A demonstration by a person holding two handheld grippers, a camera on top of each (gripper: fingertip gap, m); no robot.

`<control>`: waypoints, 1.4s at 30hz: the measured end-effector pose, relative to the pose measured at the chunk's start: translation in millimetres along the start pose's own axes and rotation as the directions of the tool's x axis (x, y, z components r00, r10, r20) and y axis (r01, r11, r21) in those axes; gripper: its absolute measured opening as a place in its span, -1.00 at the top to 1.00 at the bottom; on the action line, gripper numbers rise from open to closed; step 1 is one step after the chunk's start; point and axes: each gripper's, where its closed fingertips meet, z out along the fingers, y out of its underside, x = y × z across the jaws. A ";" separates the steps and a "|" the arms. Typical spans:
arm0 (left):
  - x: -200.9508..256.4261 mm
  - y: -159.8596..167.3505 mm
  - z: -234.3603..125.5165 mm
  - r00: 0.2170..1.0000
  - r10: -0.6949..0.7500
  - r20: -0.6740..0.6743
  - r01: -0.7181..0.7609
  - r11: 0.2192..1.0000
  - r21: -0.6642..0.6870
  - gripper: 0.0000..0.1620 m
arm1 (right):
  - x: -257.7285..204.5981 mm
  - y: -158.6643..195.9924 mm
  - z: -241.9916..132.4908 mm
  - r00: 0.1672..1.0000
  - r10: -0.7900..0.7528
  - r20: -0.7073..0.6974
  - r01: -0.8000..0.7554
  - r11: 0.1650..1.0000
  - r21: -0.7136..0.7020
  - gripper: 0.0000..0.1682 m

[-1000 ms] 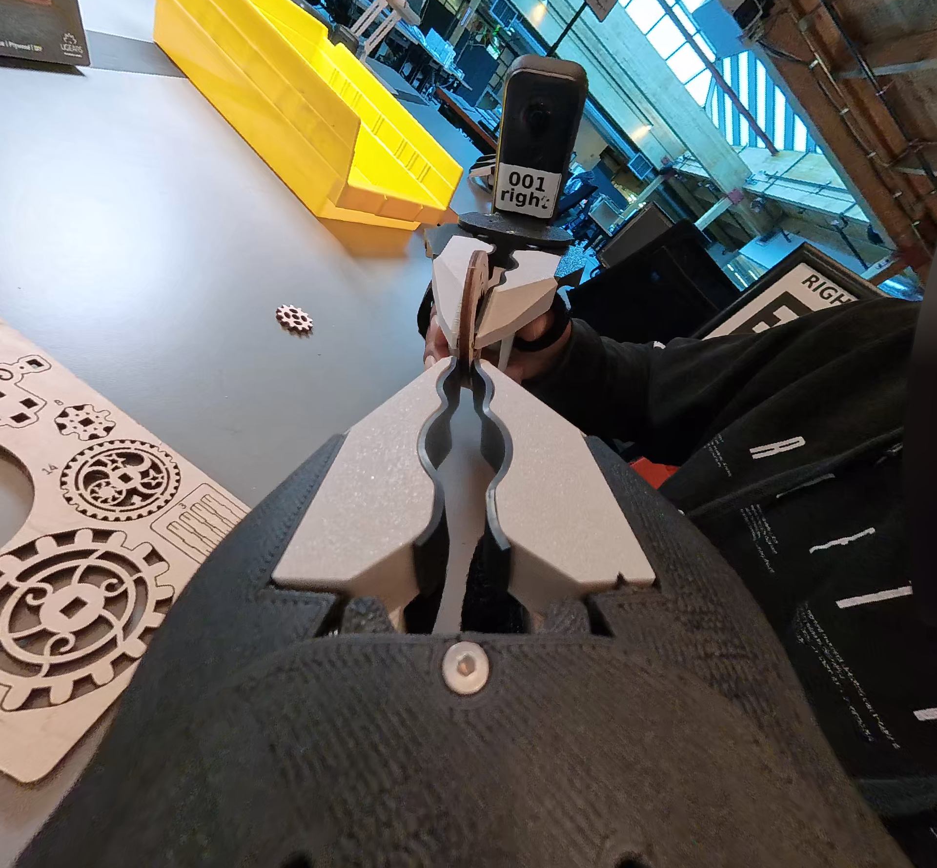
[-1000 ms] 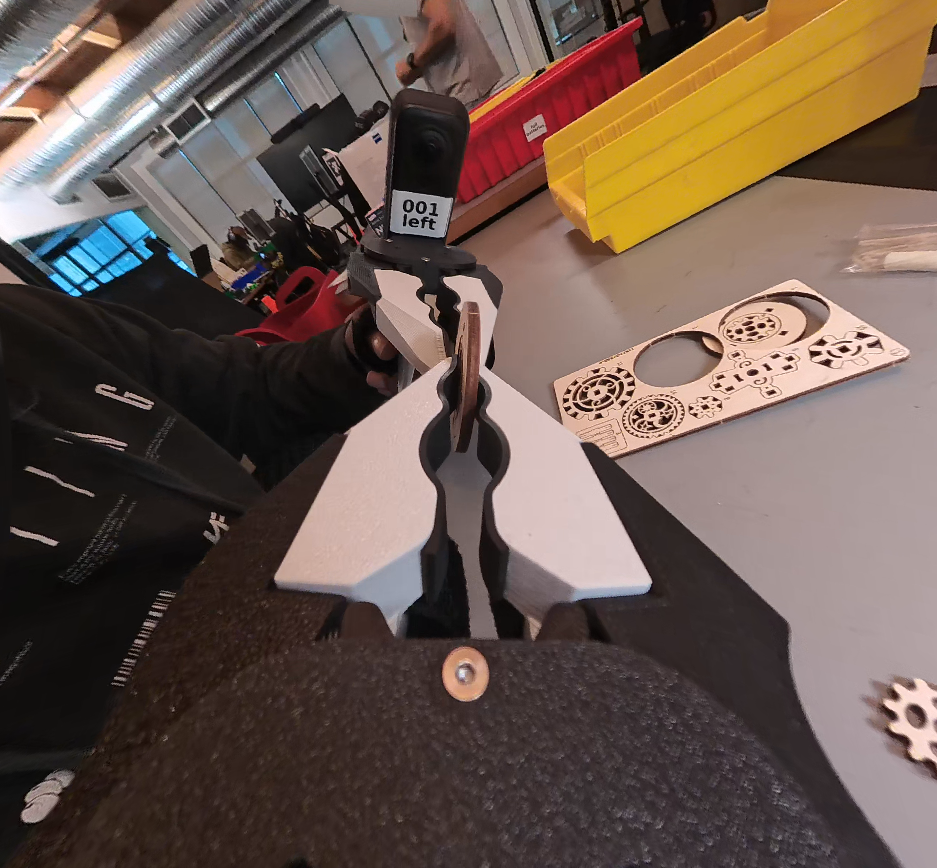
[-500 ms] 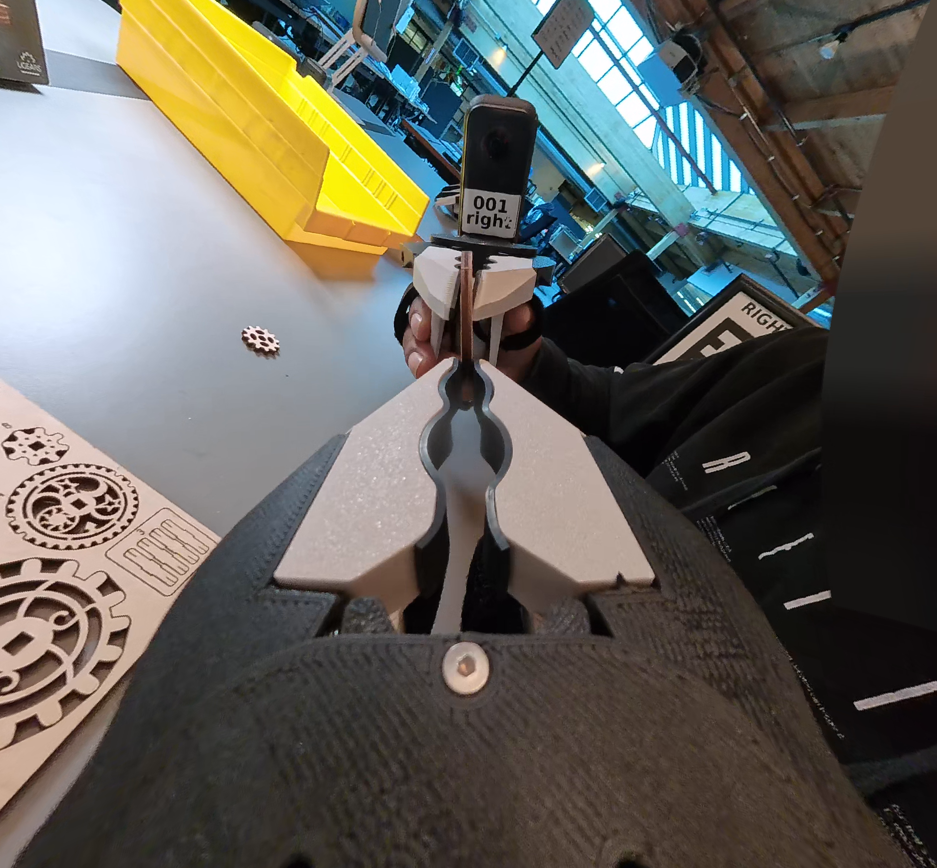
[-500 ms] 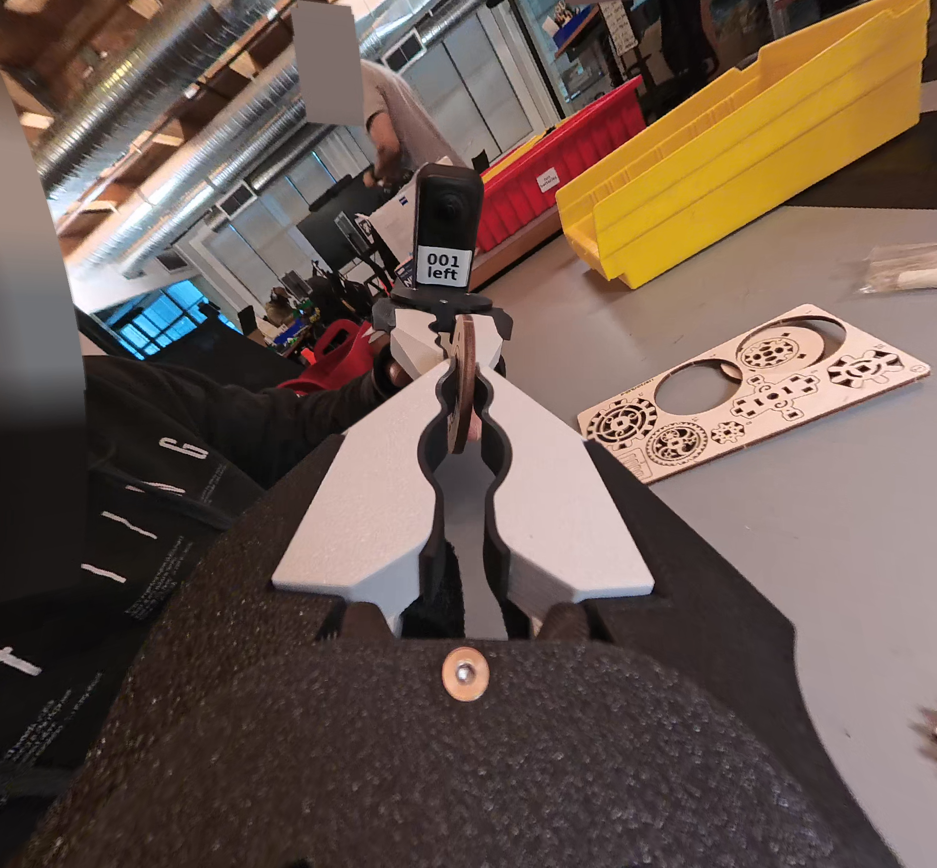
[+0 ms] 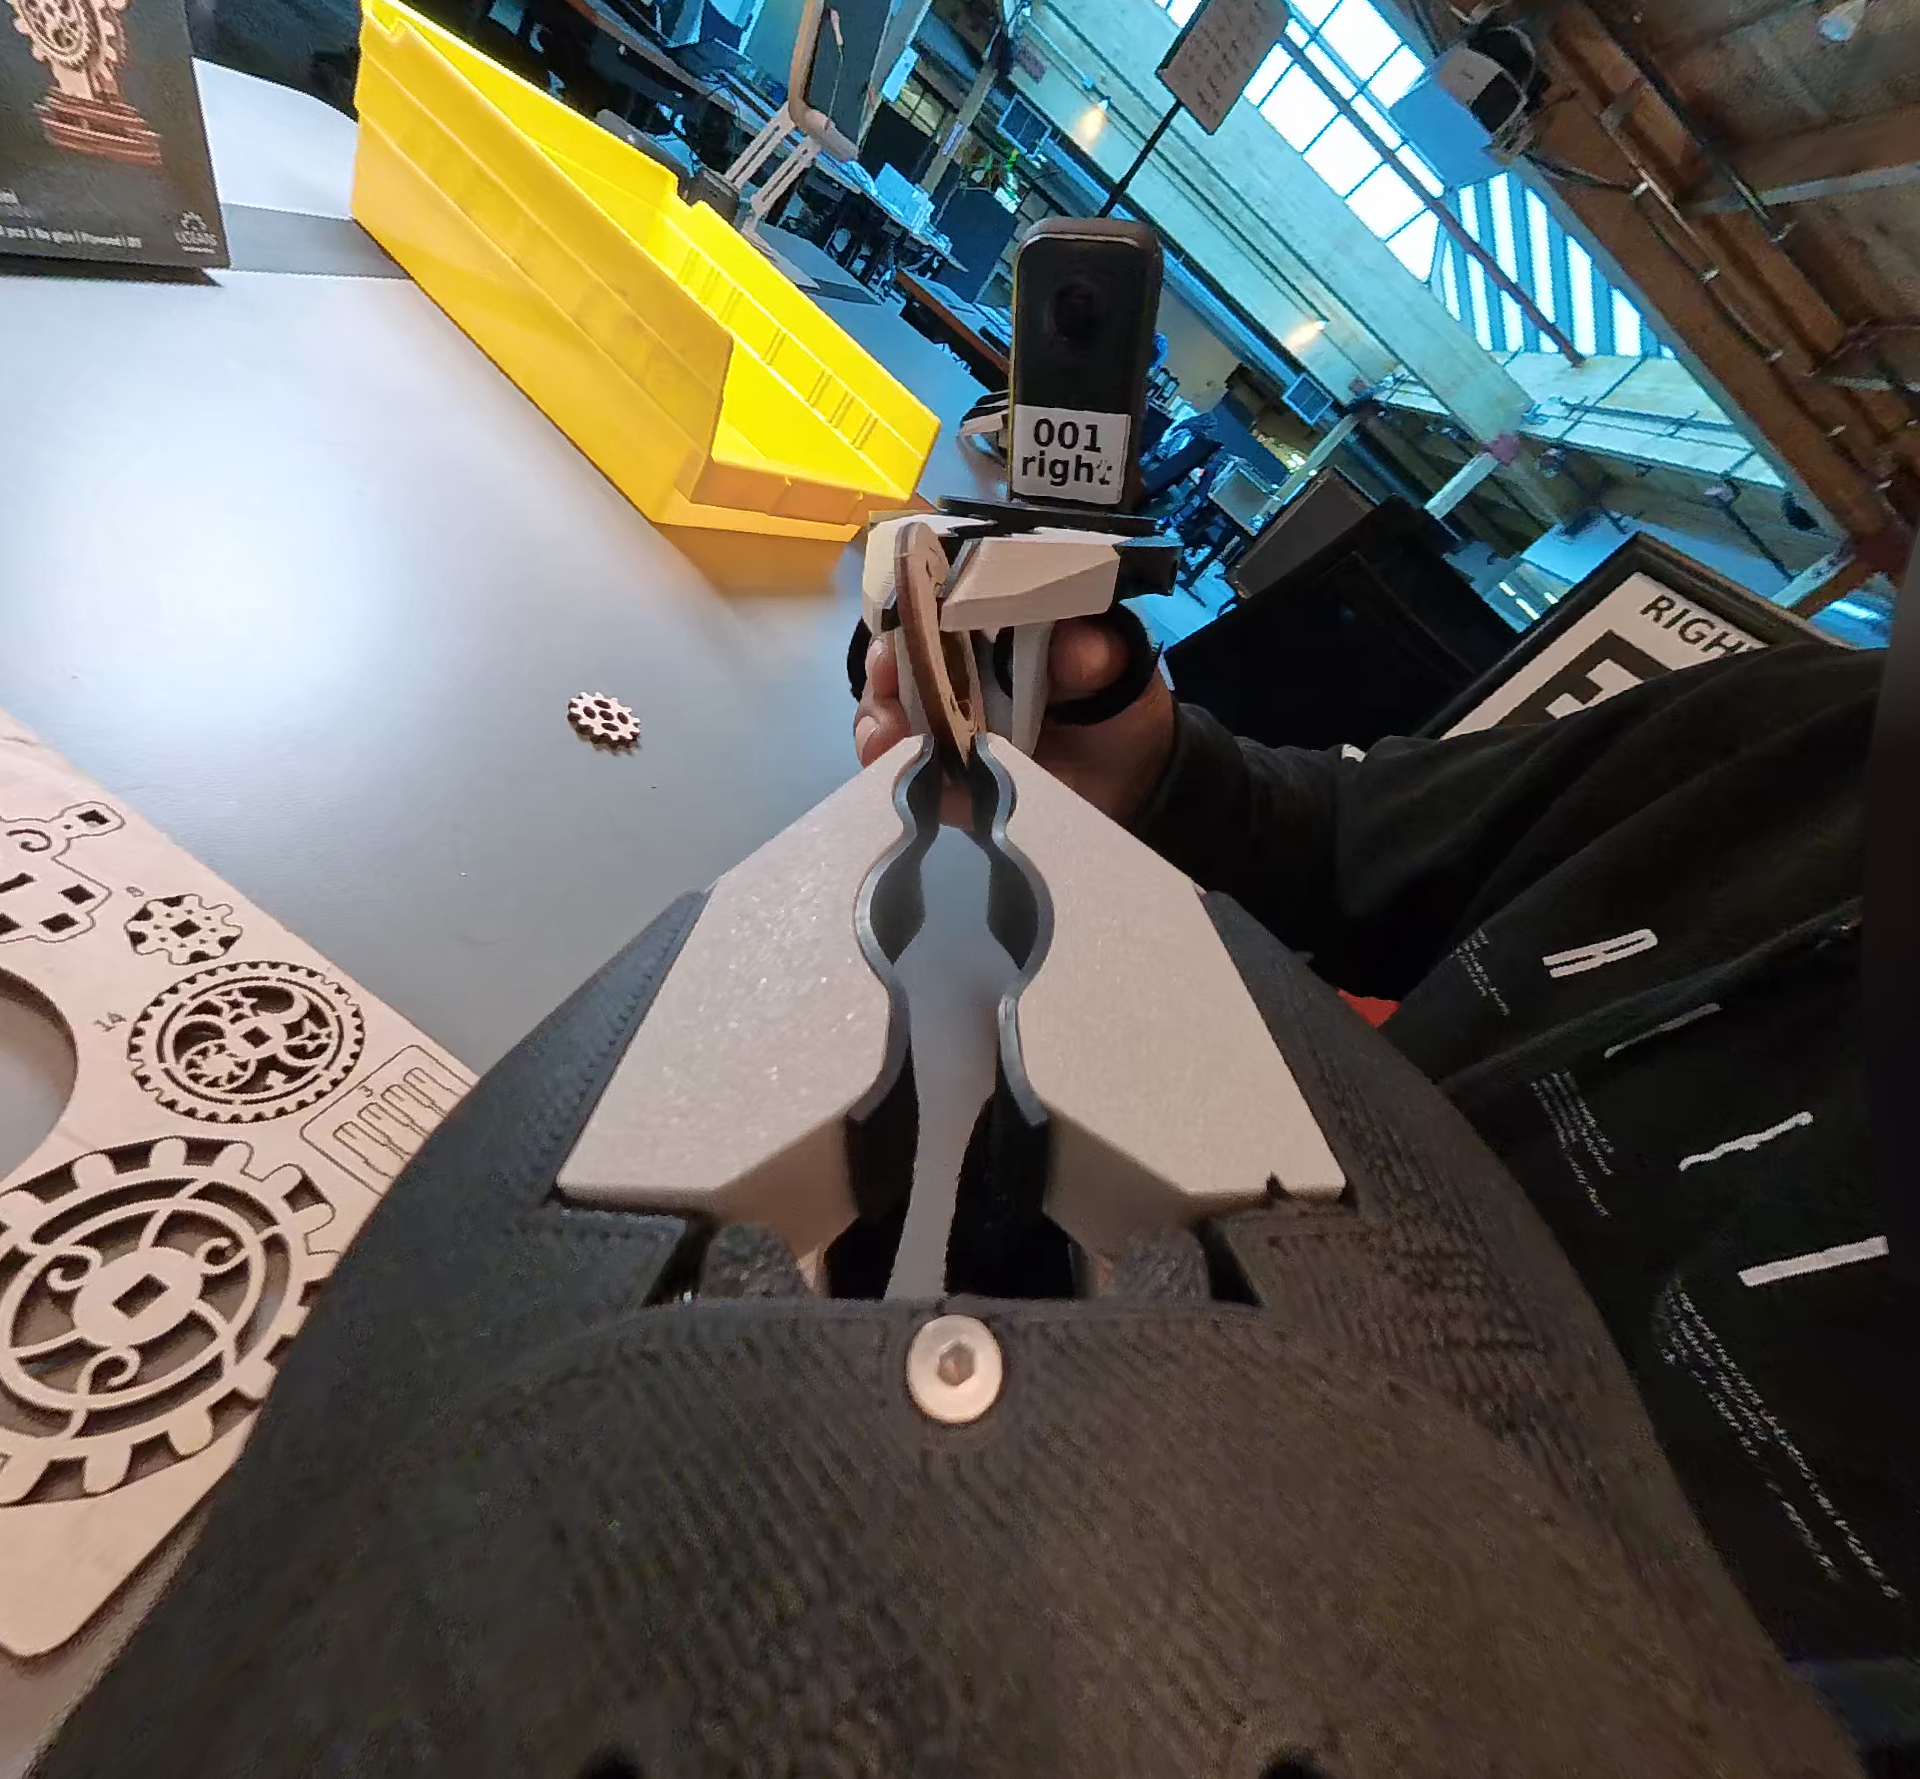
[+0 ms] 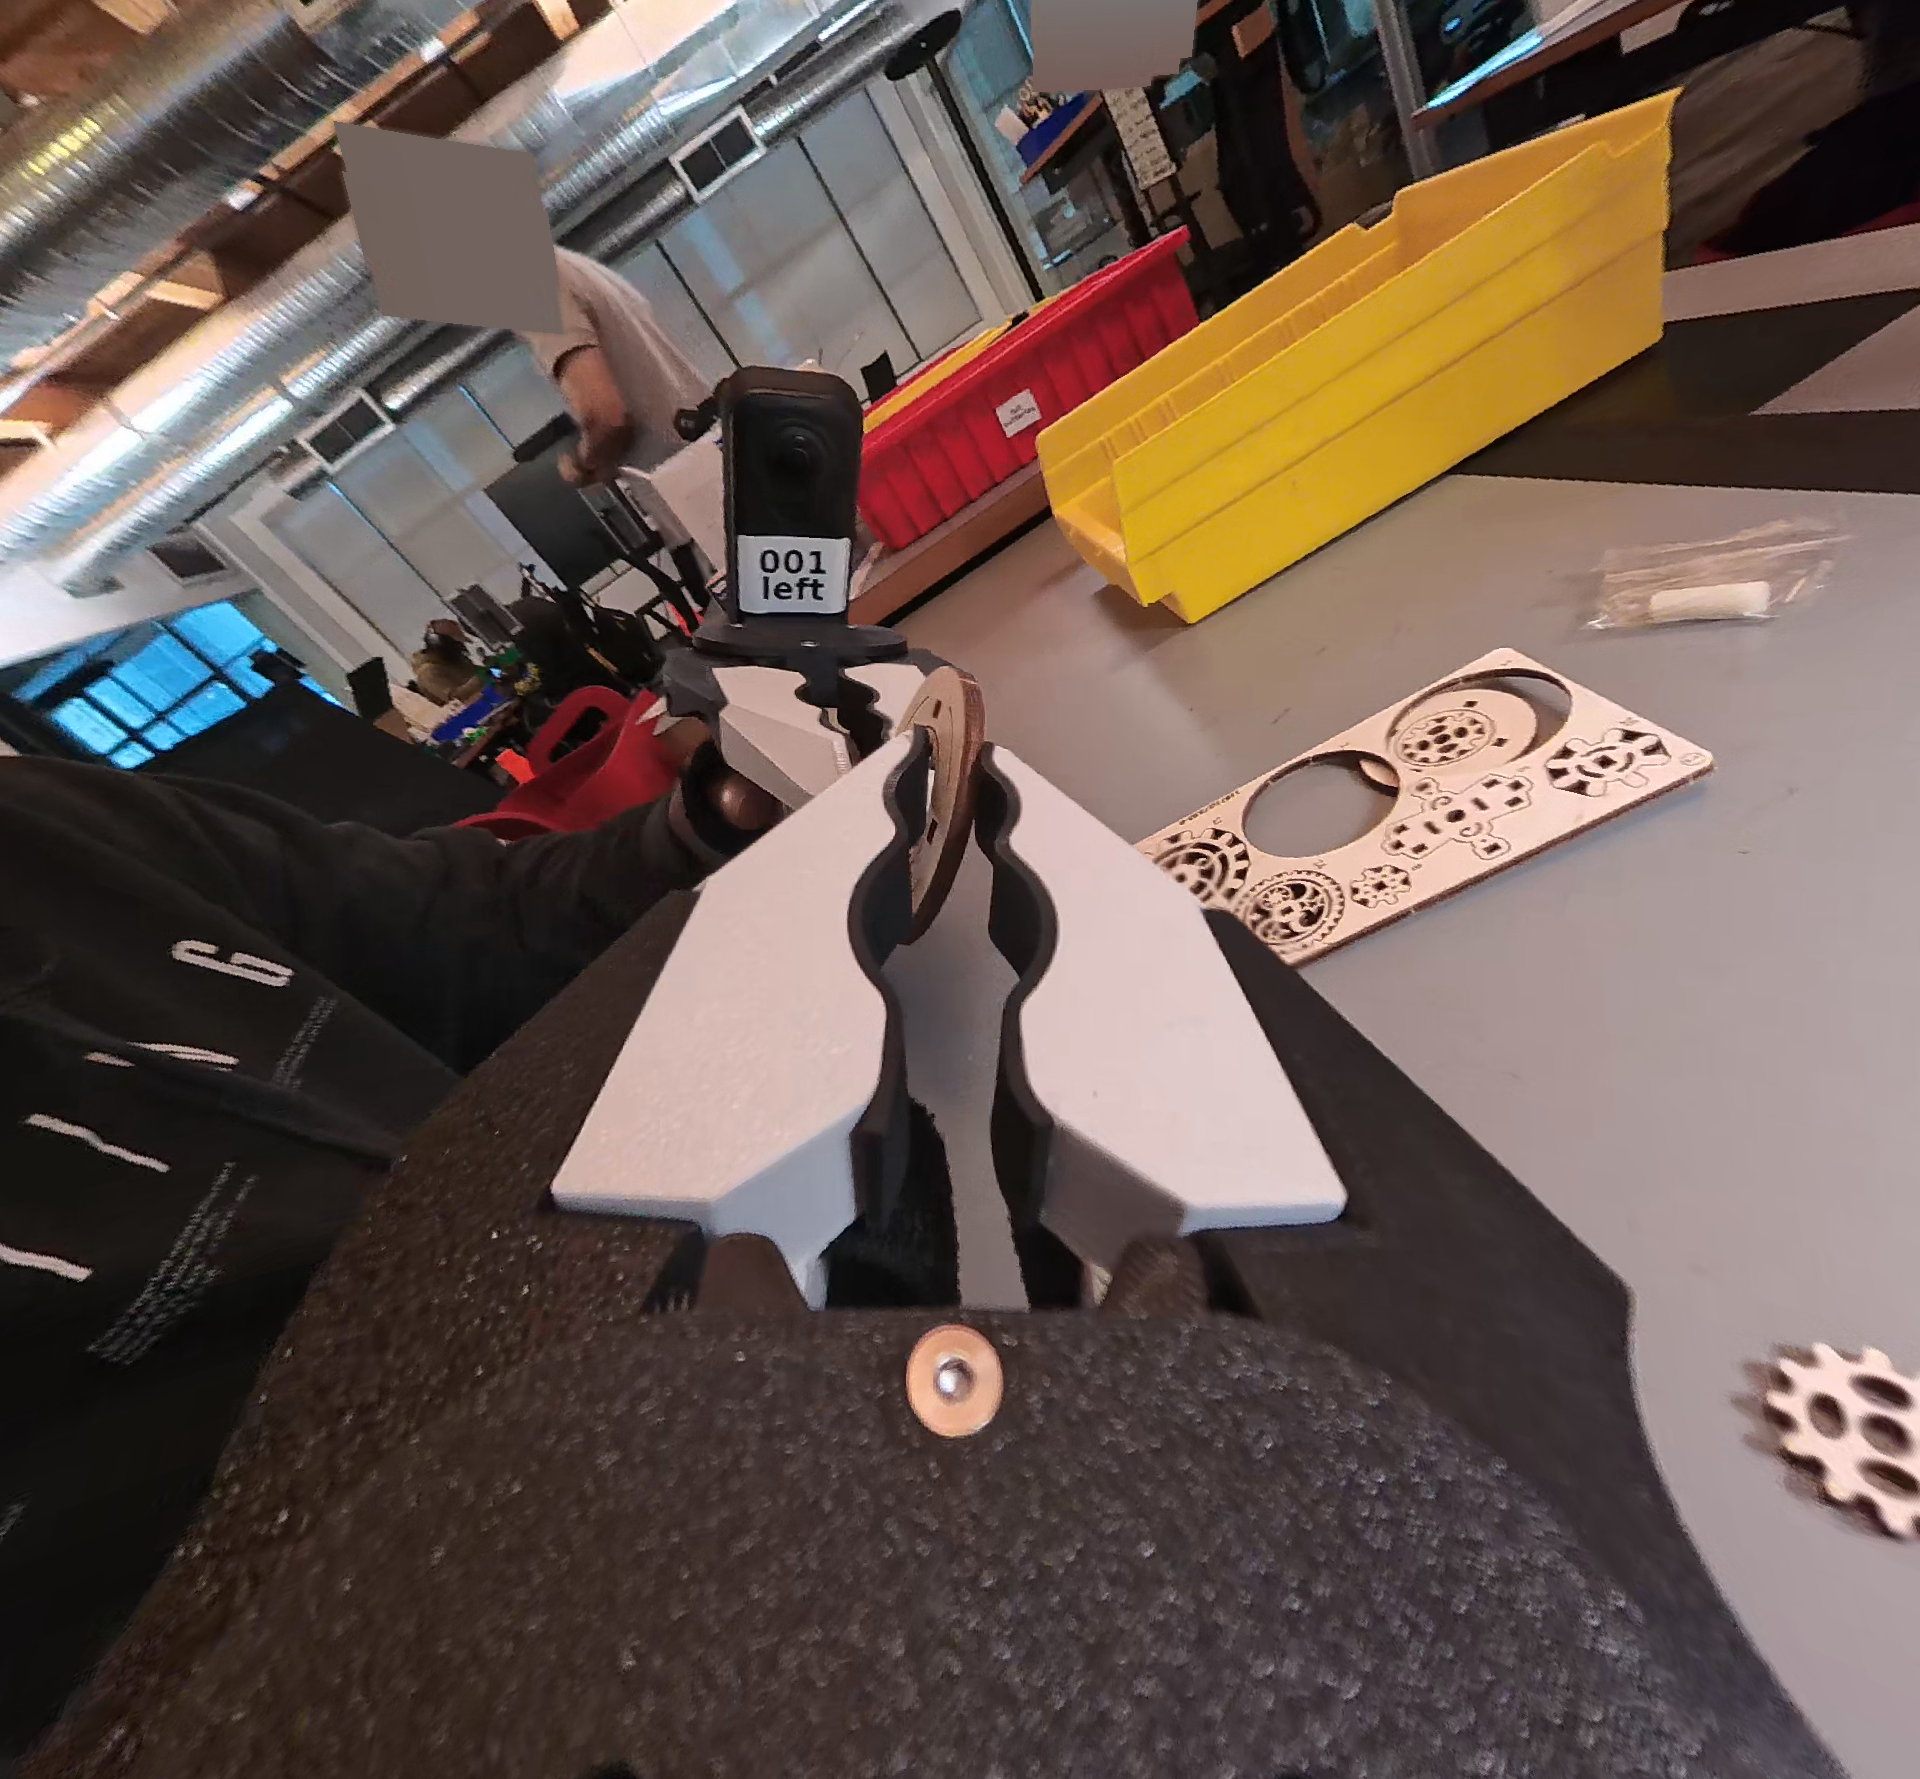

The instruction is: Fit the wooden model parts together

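My left tool [image 5: 954,773] has grainy matt grey plastic fingers [image 5: 758,1023] in a coarse, ribbed black housing. The disc [image 5: 940,659] is thin laser-cut plywood, brown-edged. The counter [image 5: 312,534] looks smooth and matt; the yellow bin [image 5: 582,275] is glossy plastic.

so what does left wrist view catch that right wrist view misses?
Only left wrist view: the dark model box standing at the table's far end. Only right wrist view: the red bin behind the yellow one and a clear plastic bag on the table. Both: yellow bin, plywood parts sheet, loose small gear, and the wooden disc between the facing grippers.
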 end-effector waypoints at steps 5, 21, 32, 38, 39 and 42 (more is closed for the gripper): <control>-4.6 2.1 0.7 0.998 0.045 0.039 -0.045 0.999 -0.006 0.93 | 1.2 0.7 -0.3 0.995 -0.075 -0.062 0.074 0.997 -0.009 0.95; 2.3 -3.5 -5.1 0.989 0.144 0.025 -0.143 0.989 -0.032 0.95 | -16.5 17.7 2.1 0.995 -0.057 0.080 0.065 0.994 -0.089 0.99; -7.8 1.2 -4.0 0.987 0.132 0.086 -0.130 0.991 -0.037 0.94 | -5.4 22.7 2.6 0.988 -0.151 -0.033 0.145 0.978 -0.149 0.98; -1.9 -2.3 -3.5 0.987 0.144 0.066 -0.143 0.990 -0.020 0.94 | -11.0 17.5 1.1 0.968 -0.241 -0.067 0.230 0.962 -0.146 0.98; 0.3 -4.3 -3.9 0.988 0.143 0.053 -0.142 0.990 -0.011 0.94 | -12.4 15.5 1.5 0.969 -0.238 -0.062 0.228 0.964 -0.134 0.97; -0.7 -5.2 -4.7 0.994 0.103 0.026 -0.103 0.995 0.006 0.96 | -9.3 16.6 3.0 0.984 -0.173 -0.036 0.168 0.978 -0.122 0.94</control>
